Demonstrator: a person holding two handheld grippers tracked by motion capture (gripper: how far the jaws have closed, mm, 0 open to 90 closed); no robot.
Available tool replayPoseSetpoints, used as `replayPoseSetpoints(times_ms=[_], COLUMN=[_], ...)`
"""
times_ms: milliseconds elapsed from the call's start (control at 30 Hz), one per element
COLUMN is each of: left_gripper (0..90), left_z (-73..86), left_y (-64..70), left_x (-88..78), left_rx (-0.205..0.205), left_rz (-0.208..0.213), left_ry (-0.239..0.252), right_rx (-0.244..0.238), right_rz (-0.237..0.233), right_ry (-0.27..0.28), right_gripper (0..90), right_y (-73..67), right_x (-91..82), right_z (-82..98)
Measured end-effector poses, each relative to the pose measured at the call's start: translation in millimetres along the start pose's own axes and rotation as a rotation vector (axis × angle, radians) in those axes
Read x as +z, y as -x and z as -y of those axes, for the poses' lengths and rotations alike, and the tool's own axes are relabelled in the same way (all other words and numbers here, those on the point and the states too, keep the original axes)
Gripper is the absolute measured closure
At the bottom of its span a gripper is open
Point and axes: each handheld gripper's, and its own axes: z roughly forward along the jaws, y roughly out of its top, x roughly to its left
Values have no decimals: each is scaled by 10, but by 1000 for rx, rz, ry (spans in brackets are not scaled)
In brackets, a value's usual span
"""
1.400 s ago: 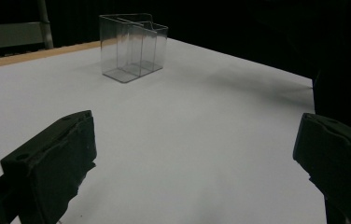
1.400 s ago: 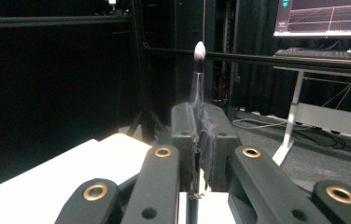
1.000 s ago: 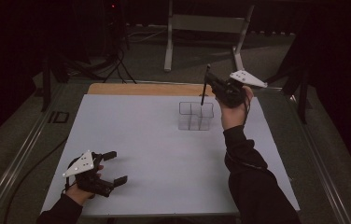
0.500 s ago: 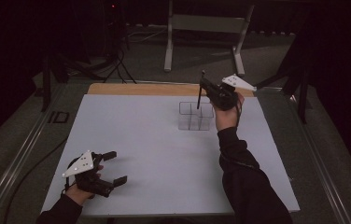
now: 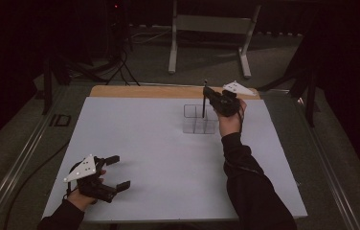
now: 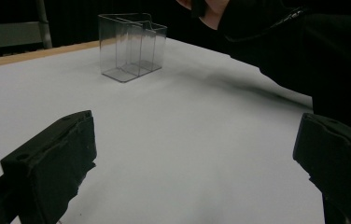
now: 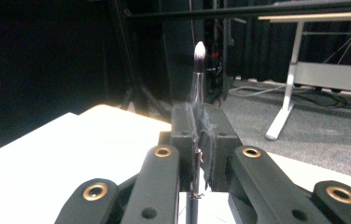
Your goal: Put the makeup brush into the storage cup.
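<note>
Brush [image 7: 200,70], clamped upright between the fingers of the right gripper [image 5: 215,98], hangs with its handle over the clear divided holder [image 5: 199,119] on the bench [image 5: 144,134]; a tilted descent could strike a partition and tip the holder. Left gripper [image 5: 118,171] rests wide, empty.

Bare table [image 5: 144,139] all round the clear organiser [image 5: 198,120], seemingly.
</note>
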Motion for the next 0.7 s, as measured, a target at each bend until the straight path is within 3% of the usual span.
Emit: replayPoseSetpoints(times_ms=[267, 700], left_gripper=[7, 7], left_z=[1, 2], left_y=[-1, 8], left_x=[2, 0], left_rx=[2, 3], left_rz=[0, 3], left_ry=[-2, -3], right_rx=[-8, 10], right_rz=[-4, 6], right_ry=[-48, -53], right_gripper=[843, 843], right_y=[8, 31], right_x=[73, 102], right_z=[73, 130])
